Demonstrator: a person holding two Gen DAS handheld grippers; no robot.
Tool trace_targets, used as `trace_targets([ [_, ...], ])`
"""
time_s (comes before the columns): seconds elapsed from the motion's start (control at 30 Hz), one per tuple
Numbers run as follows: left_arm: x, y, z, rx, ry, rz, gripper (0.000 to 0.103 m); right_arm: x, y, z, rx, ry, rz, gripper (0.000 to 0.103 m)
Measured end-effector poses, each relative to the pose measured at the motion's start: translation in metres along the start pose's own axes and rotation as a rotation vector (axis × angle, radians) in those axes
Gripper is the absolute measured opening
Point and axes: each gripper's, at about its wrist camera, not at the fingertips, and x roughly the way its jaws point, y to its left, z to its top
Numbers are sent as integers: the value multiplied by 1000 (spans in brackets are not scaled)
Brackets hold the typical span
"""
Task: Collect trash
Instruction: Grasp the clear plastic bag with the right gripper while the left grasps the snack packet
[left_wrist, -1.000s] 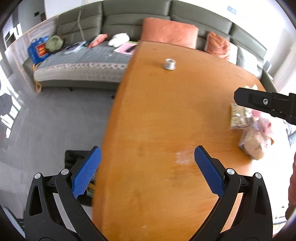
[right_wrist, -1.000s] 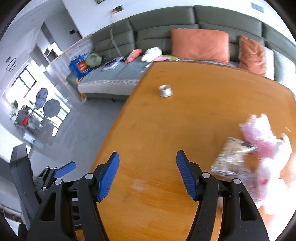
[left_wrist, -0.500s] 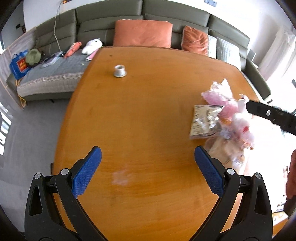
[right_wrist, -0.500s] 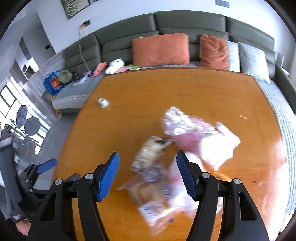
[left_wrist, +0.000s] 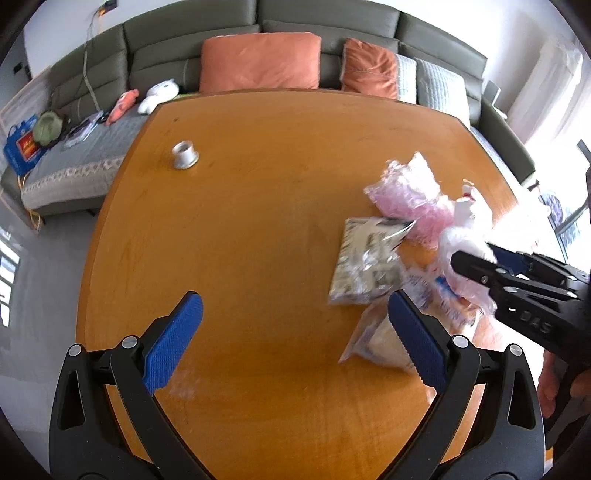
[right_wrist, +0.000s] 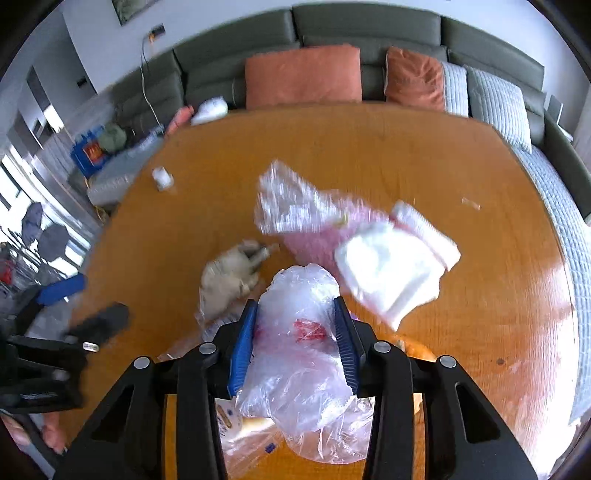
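A heap of plastic trash lies on the right half of the round wooden table (left_wrist: 258, 229). In it are a pink wrapper (left_wrist: 413, 195), a silvery printed packet (left_wrist: 365, 266) and a white folded bag (right_wrist: 391, 269). My right gripper (right_wrist: 295, 332) has closed on a clear crumpled plastic bag (right_wrist: 299, 354) with red print. It shows from the side in the left wrist view (left_wrist: 476, 266). My left gripper (left_wrist: 291, 328) is open and empty over the table's near edge, its right finger by a clear bread bag (left_wrist: 376, 343).
A small metal cup (left_wrist: 184, 155) stands on the far left of the table. A grey sofa (left_wrist: 332, 40) with orange cushions (left_wrist: 258, 61) runs behind it. Soft toys and a blue bag lie on the sofa's left part. Floor lies left of the table.
Both views swung right toward the trash heap. My right gripper moved in over the heap and closed from wide open onto the clear plastic bag. My left gripper stayed open.
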Motion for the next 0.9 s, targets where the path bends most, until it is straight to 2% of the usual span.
trace_targets([
  [0.2,25,-33,24,82,24,-22,97,-28,-15,25,57,-90,44,43],
  [0.33,46,-53,33,128,50,-38,97,-30,-26,32,96,-101,64,43],
  [0.5,75,-68,38,151,80,-20,97,-25,-34,36,127,-92,71,44],
  [0.6,83,-72,38,155,68,11,96,-20,-38,38,142,-82,76,44],
  [0.63,83,-72,38,155,51,39,92,-20,-38,38,144,-81,77,44],
  [0.7,86,-71,37,150,59,38,60,-19,-38,38,144,-81,76,44],
  [0.73,89,-69,36,140,81,27,52,-18,-37,38,144,-81,75,44],
  [0.77,92,-67,35,131,90,22,49,-18,-36,38,145,-82,75,44],
  [0.9,89,-60,35,105,69,-22,48,-19,-30,37,139,-86,69,44],
])
